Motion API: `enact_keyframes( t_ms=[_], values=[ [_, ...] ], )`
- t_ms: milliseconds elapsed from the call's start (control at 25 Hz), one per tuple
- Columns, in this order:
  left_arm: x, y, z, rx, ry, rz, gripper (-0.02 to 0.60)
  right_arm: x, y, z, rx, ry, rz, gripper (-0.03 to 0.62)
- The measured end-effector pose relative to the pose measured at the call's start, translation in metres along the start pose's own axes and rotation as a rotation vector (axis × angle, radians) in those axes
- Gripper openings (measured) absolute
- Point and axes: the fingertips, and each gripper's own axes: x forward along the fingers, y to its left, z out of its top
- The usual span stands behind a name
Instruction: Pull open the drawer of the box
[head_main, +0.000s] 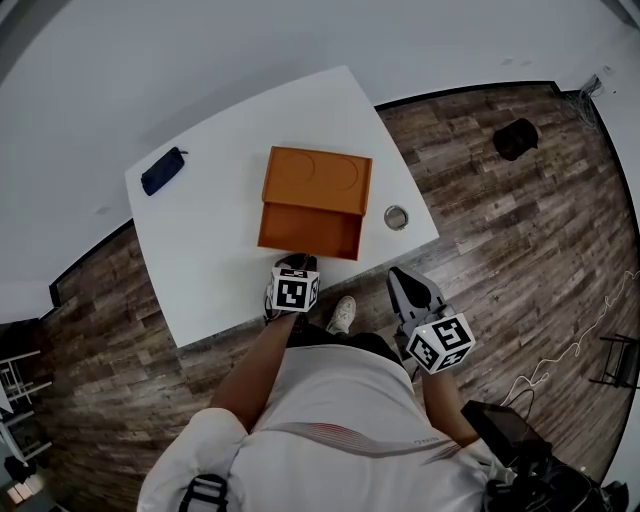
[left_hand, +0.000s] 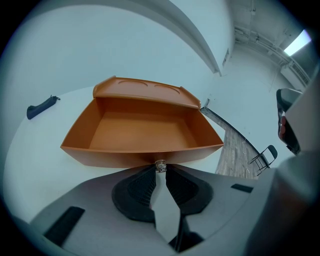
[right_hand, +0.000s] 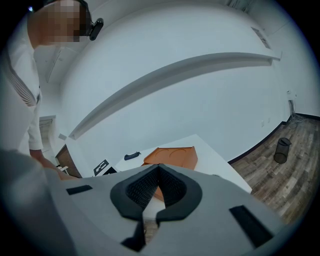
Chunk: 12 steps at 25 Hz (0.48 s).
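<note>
An orange box (head_main: 318, 177) sits on the white table (head_main: 210, 250); its drawer (head_main: 309, 229) is pulled out toward me and is empty inside (left_hand: 142, 131). My left gripper (head_main: 293, 266) is at the drawer's front, shut on the small metal knob (left_hand: 160, 166) at the middle of the front panel. My right gripper (head_main: 412, 290) hovers off the table's near right corner over the floor, shut with nothing between its pads (right_hand: 150, 187). The box (right_hand: 172, 156) shows beyond it in the right gripper view.
A dark blue pouch (head_main: 163, 170) lies at the table's far left. A small round metal tin (head_main: 396, 217) sits right of the box near the table edge. A black bin (head_main: 515, 138) stands on the wood floor at the right; a folding chair (left_hand: 263, 156) stands further off.
</note>
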Motion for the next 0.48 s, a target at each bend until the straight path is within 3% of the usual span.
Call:
enact_keyframes(
  t_ms=[320,480],
  values=[
    [-0.009,-0.003,-0.006,-0.010,0.003,-0.044,0.104,0.009,0.006,0.001,-0.006,0.005,0.024,-0.002],
    [-0.028,0.003,-0.001,-0.031,-0.049,-0.049,0.104,0.023,0.011,0.002,-0.015,0.008,0.054,-0.002]
  ],
)
